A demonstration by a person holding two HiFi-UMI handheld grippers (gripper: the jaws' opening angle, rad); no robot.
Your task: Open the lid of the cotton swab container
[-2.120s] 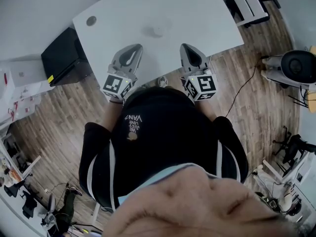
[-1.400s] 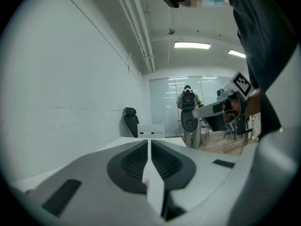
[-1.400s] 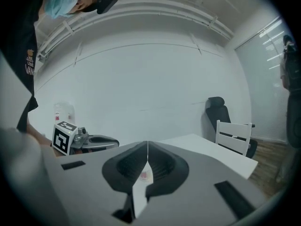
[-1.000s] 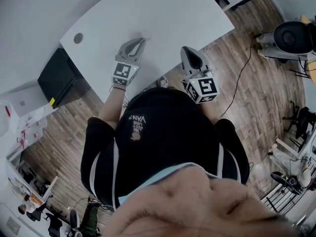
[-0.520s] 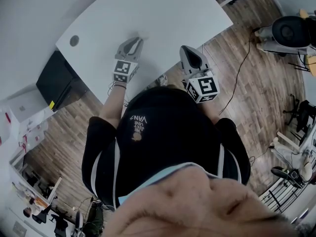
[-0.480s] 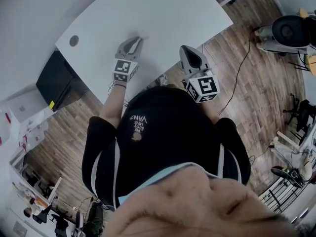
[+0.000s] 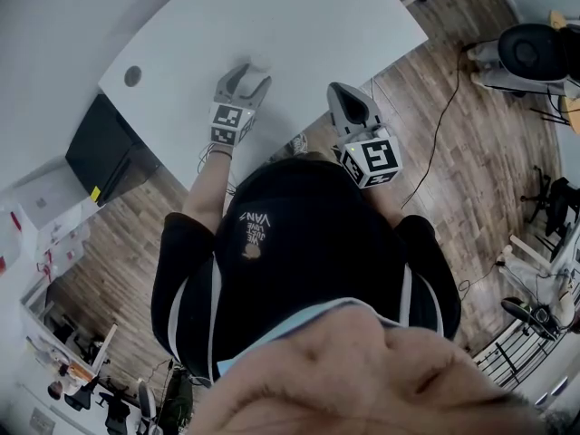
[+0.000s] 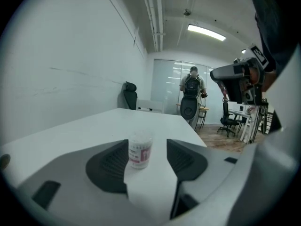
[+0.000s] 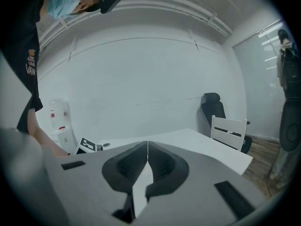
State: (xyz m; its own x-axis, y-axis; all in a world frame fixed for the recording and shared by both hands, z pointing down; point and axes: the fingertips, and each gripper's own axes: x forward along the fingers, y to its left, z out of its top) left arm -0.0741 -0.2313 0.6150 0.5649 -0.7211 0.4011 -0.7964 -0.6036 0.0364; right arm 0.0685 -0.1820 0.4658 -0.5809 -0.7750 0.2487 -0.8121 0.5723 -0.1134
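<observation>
The cotton swab container [image 8: 140, 150] is a small clear cup with a pink label and its lid on. It stands upright on the white table [image 7: 299, 25]. My left gripper [image 8: 147, 146] is low over the table and open; its jaws have just been opening. The container shows in the gap just beyond the fingertips, nearer the left finger, and no pad touches it. In the head view the container [image 7: 260, 65] sits at the tips of the left gripper [image 7: 250, 72]. My right gripper [image 7: 340, 89] is shut on nothing near the table's front edge, to the right.
A round cable hole [image 7: 133, 75] marks the table's left end, with a black cabinet [image 7: 104, 152] below it. A white chair [image 9: 228, 126] and a black office chair [image 9: 211, 105] stand past the far end. A person with a backpack [image 8: 190, 86] stands in the background.
The left gripper has moved forward and down toward the container, and its jaws have gone from shut to open. The right gripper has stayed in place, shut.
</observation>
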